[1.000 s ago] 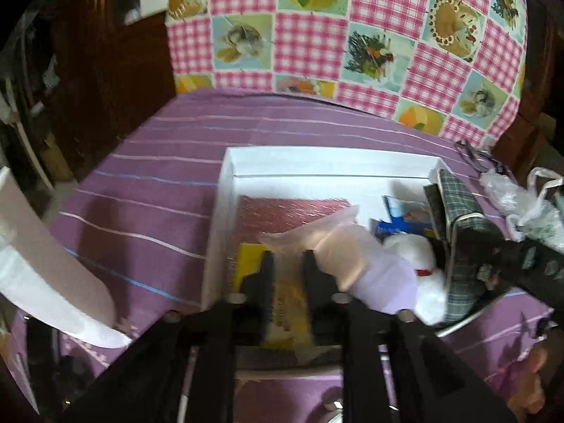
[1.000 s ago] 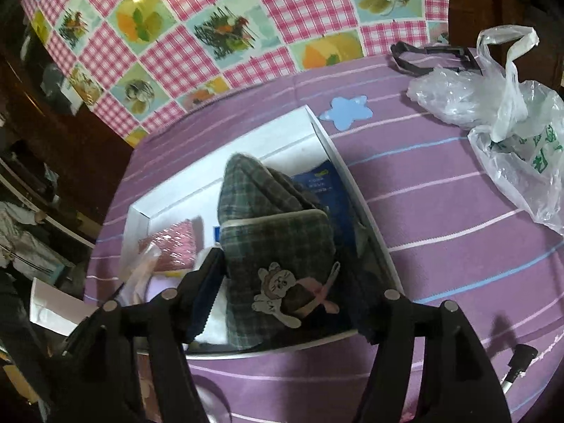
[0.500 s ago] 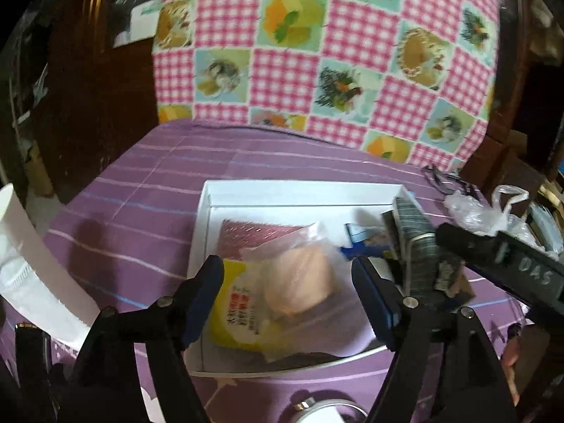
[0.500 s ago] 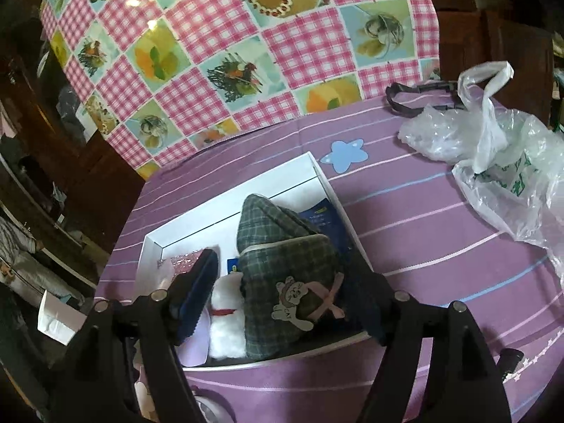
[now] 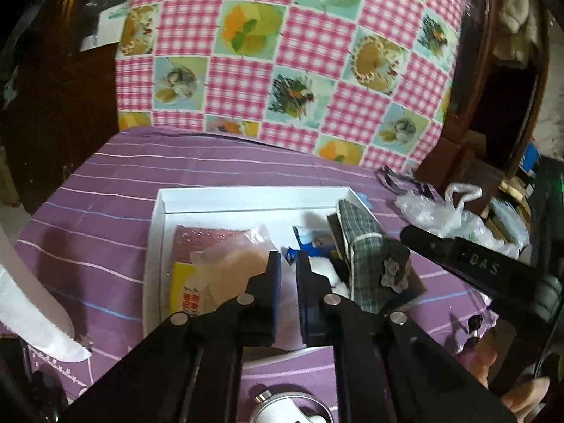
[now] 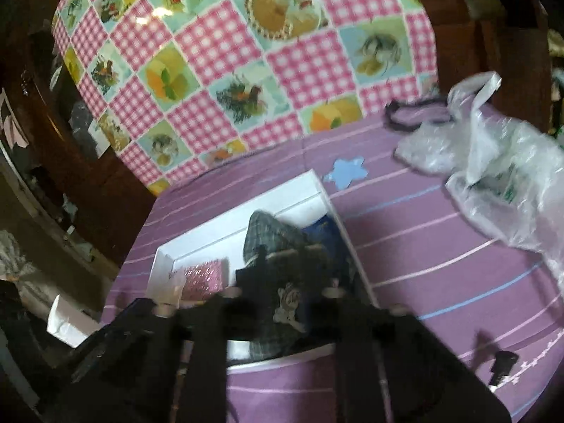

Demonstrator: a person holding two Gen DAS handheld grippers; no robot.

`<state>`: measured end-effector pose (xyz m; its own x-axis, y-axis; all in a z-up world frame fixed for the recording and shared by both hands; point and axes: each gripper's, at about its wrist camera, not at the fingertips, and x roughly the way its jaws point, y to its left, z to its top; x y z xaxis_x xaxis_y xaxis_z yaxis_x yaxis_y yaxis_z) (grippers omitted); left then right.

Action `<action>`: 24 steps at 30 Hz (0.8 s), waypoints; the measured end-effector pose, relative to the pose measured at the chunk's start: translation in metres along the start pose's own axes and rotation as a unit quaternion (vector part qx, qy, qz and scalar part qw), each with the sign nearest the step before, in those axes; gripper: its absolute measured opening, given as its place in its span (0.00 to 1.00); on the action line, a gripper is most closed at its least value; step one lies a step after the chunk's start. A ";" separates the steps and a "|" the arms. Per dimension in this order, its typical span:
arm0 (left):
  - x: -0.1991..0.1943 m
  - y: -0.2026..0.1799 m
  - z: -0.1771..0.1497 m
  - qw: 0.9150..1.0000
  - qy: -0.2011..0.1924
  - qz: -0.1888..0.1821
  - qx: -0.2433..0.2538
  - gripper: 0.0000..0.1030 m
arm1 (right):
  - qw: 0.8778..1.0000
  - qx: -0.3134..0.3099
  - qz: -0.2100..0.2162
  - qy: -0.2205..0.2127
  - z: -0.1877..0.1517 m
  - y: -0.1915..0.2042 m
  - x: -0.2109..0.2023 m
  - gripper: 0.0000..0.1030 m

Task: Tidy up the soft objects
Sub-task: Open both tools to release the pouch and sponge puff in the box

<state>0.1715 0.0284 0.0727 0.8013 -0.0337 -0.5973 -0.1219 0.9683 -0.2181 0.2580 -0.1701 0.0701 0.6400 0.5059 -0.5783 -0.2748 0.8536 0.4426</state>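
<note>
Both claws are hanging just short of the white tray (image 5: pixel 160 246) on the purple striped surface (image 5: pixel 105 183), and both have just been closing with nothing between their jaws. The left claw (image 5: pixel 289 264) is sitting at lower centre of its frame, jaws nearly together and empty; the bagged peach-coloured soft item (image 5: pixel 236 264) is lying directly ahead and slightly left of it, over the yellow packet (image 5: pixel 183 289) and the pink glitter pouch (image 5: pixel 208 238). The right claw (image 6: pixel 282 264), blurred at lower centre of its view, is likewise shut and empty, pointing straight at the plaid pouch (image 6: pixel 268 236), which is standing on edge along the tray's right wall with its long axis running away toward the upper frame. Judging from this, each claw is nearest its own item: left for the bagged one, right for the plaid one
</note>
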 end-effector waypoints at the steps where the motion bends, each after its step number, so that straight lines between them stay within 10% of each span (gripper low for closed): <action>1: 0.002 -0.003 -0.001 1.000 0.007 -0.002 0.008 0.04 | 1.000 -0.004 0.002 0.001 -0.001 0.002 0.000 0.08; 7: 0.027 -0.019 -0.010 0.992 0.085 0.067 0.064 0.04 | 1.000 -0.008 -0.007 0.009 -0.002 0.004 0.003 0.08; 17: 0.031 0.046 -0.011 0.988 0.063 0.111 -0.090 0.06 | 1.000 -0.008 -0.012 0.015 -0.002 0.002 0.003 0.08; 22: 0.018 0.049 -0.010 0.992 0.036 0.048 -0.114 0.51 | 1.000 -0.010 -0.010 0.017 -0.002 0.004 0.004 0.08; 24: 0.007 0.037 -0.008 0.995 0.012 0.037 -0.096 0.54 | 1.000 -0.012 -0.010 0.015 -0.002 0.005 0.004 0.08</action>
<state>0.1676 0.0618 0.0544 0.7722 0.0271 -0.6348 -0.2907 0.9035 -0.3150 0.2581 -0.1633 0.0687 0.6238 0.4916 -0.6076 -0.2798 0.8663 0.4137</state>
